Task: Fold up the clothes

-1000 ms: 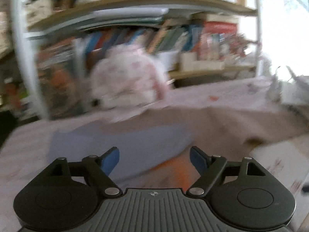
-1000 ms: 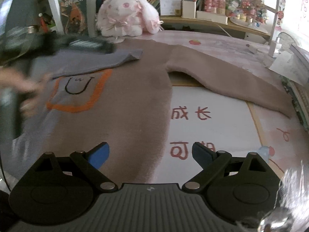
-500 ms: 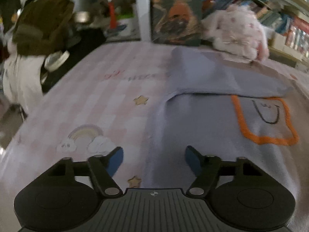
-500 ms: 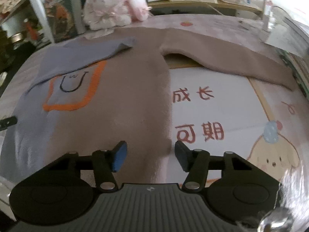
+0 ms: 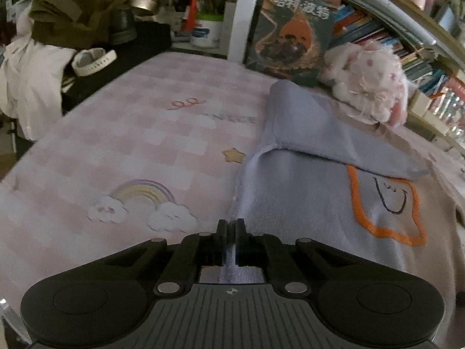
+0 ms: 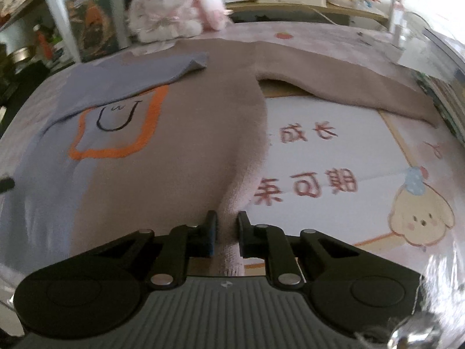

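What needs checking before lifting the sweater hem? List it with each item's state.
1. Left gripper shut on the sweater hem, lilac side: ok.
2. Right gripper pinching the hem, brown side: ok, though jaws are not fully shut.
3. Lilac sleeve folded across the chest: ok.
4. Brown sleeve folded in: not ok, it lies stretched out.
5. Plush toy off the sweater: cannot tell, it sits at the collar.

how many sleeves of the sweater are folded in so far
1. The lavender sleeve lies folded across the sweater chest, above the orange outline. The tan sleeve lies spread out to the right, toward the table edge.
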The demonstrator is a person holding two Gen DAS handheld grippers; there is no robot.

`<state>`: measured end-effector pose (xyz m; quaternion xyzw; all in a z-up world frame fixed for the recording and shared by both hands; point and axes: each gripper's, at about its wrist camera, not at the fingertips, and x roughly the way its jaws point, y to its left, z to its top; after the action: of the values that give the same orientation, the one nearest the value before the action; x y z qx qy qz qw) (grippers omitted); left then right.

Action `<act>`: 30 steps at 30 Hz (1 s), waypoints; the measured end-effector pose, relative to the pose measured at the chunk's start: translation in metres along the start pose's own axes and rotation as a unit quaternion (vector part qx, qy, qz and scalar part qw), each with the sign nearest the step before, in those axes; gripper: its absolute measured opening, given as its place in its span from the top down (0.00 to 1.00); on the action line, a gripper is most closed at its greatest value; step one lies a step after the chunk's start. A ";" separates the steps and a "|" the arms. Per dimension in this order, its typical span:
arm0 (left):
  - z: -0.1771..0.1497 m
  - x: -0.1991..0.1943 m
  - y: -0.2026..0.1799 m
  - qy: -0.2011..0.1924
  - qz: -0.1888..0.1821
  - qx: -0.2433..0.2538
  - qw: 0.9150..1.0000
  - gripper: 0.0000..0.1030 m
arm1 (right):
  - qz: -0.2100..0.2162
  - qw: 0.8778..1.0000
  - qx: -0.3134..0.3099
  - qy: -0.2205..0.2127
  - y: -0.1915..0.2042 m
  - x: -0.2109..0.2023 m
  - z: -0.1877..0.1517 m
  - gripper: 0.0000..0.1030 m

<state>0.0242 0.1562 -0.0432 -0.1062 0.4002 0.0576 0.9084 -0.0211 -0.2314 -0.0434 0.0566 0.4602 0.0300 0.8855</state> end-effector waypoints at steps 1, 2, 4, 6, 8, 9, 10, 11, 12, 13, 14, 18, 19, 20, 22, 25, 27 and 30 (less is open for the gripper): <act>0.002 0.001 0.004 0.000 0.004 -0.003 1.000 0.96 | 0.003 1.000 -0.006 0.000 0.004 0.001 0.001 0.87; 0.003 0.002 0.008 -0.001 0.006 -0.005 1.000 0.96 | 0.005 1.000 -0.012 0.000 0.009 0.003 0.001 0.87; 0.004 0.004 0.014 0.000 0.009 -0.009 1.000 0.96 | 0.011 1.000 -0.021 0.000 0.016 0.006 0.003 0.87; 0.004 0.008 0.019 0.004 0.010 -0.010 1.000 0.96 | 0.014 0.999 -0.030 -0.002 0.023 0.008 0.003 0.87; 0.004 0.011 0.022 0.005 0.011 -0.011 1.000 0.96 | 0.014 0.999 -0.035 -0.003 0.027 0.010 0.005 0.87; 0.004 0.011 0.022 0.004 0.011 -0.012 1.000 0.96 | 0.014 0.999 -0.036 -0.004 0.028 0.011 0.005 0.87; 0.004 0.012 0.022 0.003 0.011 -0.013 1.000 0.96 | 0.014 0.999 -0.036 -0.004 0.029 0.012 0.005 0.87; 0.004 0.012 0.021 0.002 0.014 -0.011 1.000 0.95 | 0.013 0.999 -0.035 -0.004 0.030 0.012 0.005 0.87; 0.003 0.011 0.020 0.000 0.017 -0.008 1.000 0.93 | 0.012 0.999 -0.034 -0.004 0.030 0.013 0.005 0.87; 0.003 0.010 0.019 -0.003 0.023 -0.006 1.000 0.88 | 0.012 0.999 -0.032 -0.004 0.030 0.012 0.005 0.87; 0.003 0.007 0.017 -0.009 0.032 -0.003 0.999 0.88 | 0.011 1.000 -0.028 -0.004 0.029 0.011 0.004 0.87; 0.006 -0.015 0.007 -0.038 0.062 0.020 0.997 0.77 | 0.006 1.000 -0.004 -0.010 0.027 0.003 0.004 0.71; 0.006 -0.023 0.005 -0.047 0.057 0.024 0.997 0.72 | 0.008 1.000 0.001 -0.018 0.027 -0.002 0.004 0.64; 0.007 -0.029 0.003 -0.055 0.053 0.028 0.997 0.67 | 0.009 1.000 0.004 -0.027 0.028 -0.007 0.004 0.60; 0.007 -0.042 -0.003 -0.069 0.044 0.040 0.996 0.41 | 0.009 0.999 0.007 -0.046 0.030 -0.017 0.003 0.52; 0.002 -0.057 -0.016 -0.088 0.026 0.070 0.993 0.25 | -0.007 0.998 0.005 -0.069 0.037 -0.031 0.000 0.39; -0.003 -0.063 -0.025 -0.087 0.012 0.094 0.992 0.22 | -0.019 0.996 0.006 -0.083 0.041 -0.039 -0.004 0.33; -0.017 -0.072 -0.035 -0.079 -0.003 0.117 0.990 0.15 | -0.040 0.995 0.008 -0.093 0.048 -0.049 -0.011 0.30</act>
<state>-0.0296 0.1165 0.0038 0.0041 0.3313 0.0159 0.9434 -0.0584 -0.1882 -0.0042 0.0473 0.3777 -0.0144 0.9246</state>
